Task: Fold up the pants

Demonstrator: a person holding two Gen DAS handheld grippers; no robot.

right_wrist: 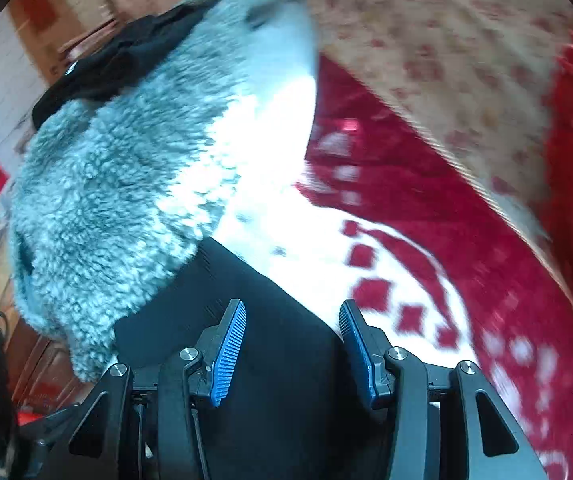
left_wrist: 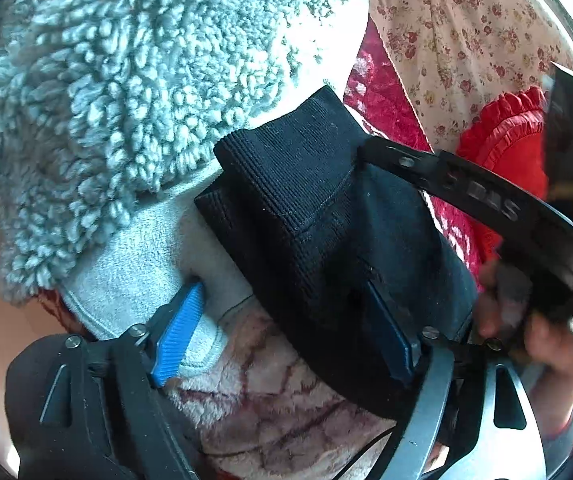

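Nearest in the left wrist view, the left gripper (left_wrist: 286, 332) stands with its jaws spread wide; one blue pad (left_wrist: 180, 334) rests against the pale fleece lining, the other is half hidden at the edge of the black fabric, and neither visibly presses on anything. The pants (left_wrist: 310, 216), black outside with a grey-blue fleece lining (left_wrist: 118, 92), lie bunched on a red and white patterned blanket (left_wrist: 378, 104); a ribbed black band, cuff or waistband I cannot say, sits folded over just ahead of the jaws. In the right wrist view the right gripper (right_wrist: 292, 350) has its jaws parted over black cloth (right_wrist: 278, 320), with the pads clear of it on both sides, so nothing is pinched. That view is blurred. Beyond lie the fleece heap, the blanket, then a floral sheet (right_wrist: 446, 60).

I judge this an early or middle step: the garment is loose, lining turned out, not yet laid flat. The next move probably calls for each gripper to close on an edge of the black fabric, then draw the pants out straight before a fold; gripping fleece and shell together looks risky for slipping.
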